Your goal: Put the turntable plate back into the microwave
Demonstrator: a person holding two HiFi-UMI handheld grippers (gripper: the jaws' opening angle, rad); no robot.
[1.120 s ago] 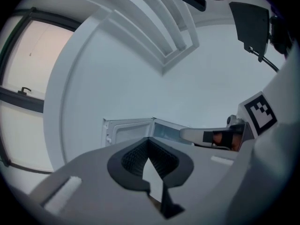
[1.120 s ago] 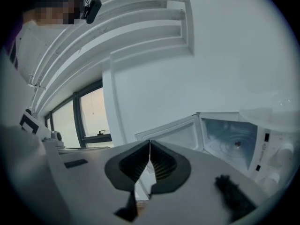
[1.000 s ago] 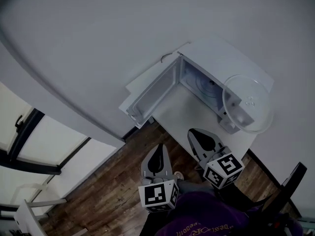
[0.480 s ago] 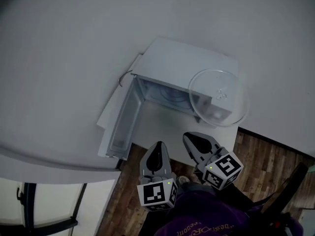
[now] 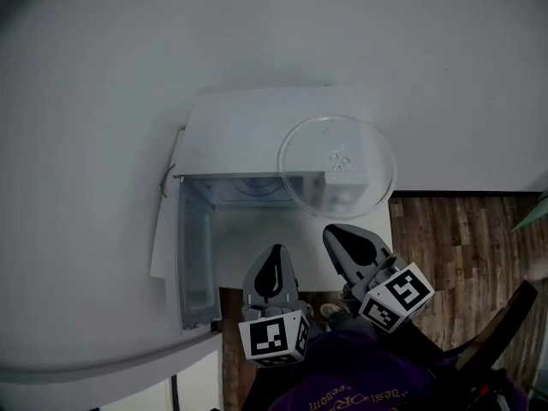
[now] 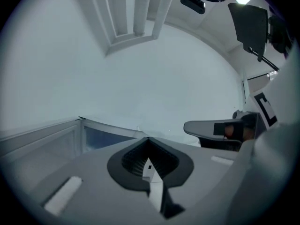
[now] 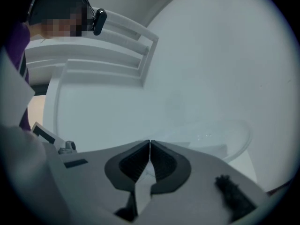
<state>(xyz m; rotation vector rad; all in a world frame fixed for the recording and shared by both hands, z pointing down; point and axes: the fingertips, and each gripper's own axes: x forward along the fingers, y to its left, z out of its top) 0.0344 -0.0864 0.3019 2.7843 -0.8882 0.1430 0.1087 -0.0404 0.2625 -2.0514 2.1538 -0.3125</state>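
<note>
- A white table (image 5: 257, 238) is standing against a pale wall (image 5: 257, 24), with dark wood floor (image 5: 462, 229) showing to its right and below it.
- The microwave (image 5: 248, 122) is sitting on that table with its door (image 5: 195, 255) swung wide open to the left, so the cavity (image 5: 248, 191) is facing the person.
- The turntable plate (image 5: 336, 166), clear glass, is lying flat on top of the microwave at its right front corner, with its rim hanging out past the front edge. It is not inside the cavity.
- The left gripper (image 5: 274, 268) and the right gripper (image 5: 342, 238) are hovering side by side low in the head view, over the table's near edge and apart from the plate. A black chair frame (image 5: 505, 332) is standing at the lower right.
- The left gripper view is showing its jaws pressed together with nothing between them. Past them it is picking up the open door's edge (image 6: 42, 139) on the left and the right gripper (image 6: 211, 128) from the side, neither of which the right gripper view is showing that way.
- The right gripper view is showing its jaws closed tip to tip and empty. It alone is catching the plate (image 7: 220, 135) edge-on beyond the jaws, and a white slatted frame (image 7: 108, 46) high on the left.
</note>
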